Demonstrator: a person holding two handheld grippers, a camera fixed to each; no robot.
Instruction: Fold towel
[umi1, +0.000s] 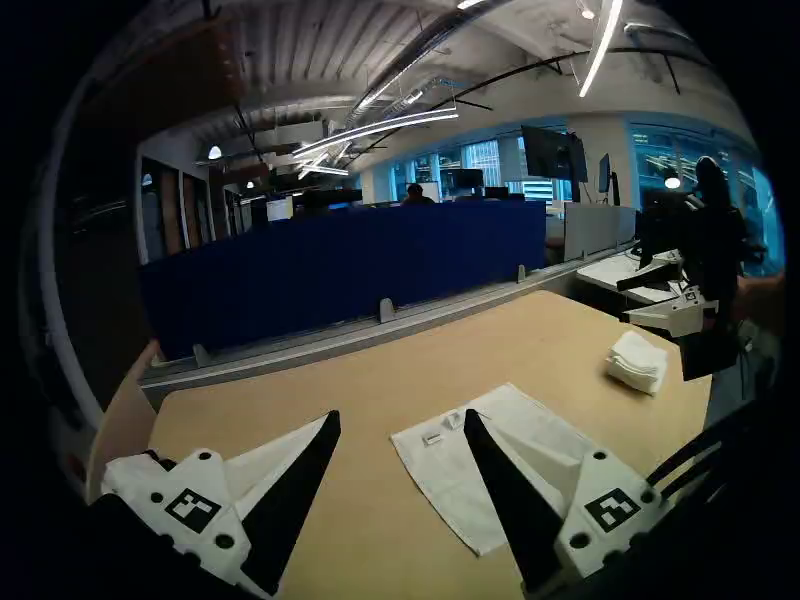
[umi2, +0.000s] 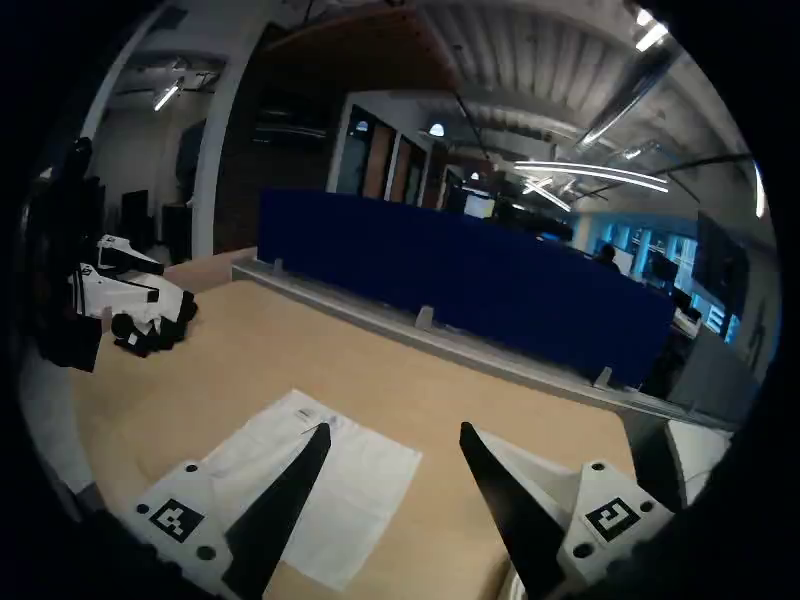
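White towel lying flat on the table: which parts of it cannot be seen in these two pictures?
- Left gripper view: the near right part of the flat white cloth towel is hidden behind a finger of the left tongs.
- Right gripper view: its near left part is hidden behind a finger of the right tongs.
- Its small tag is too small to read.

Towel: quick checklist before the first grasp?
1. Towel spread flat on the table, unfolded: ok.
2. Left gripper open: ok.
3. Right gripper open: ok.
4. Grip on a towel edge: not ok; neither gripper's fingers press on it.
5. Folded stack lies apart from the towel: ok.
6. Towel's near edge flat and free: cannot tell; the fingers cover part of it in both views.
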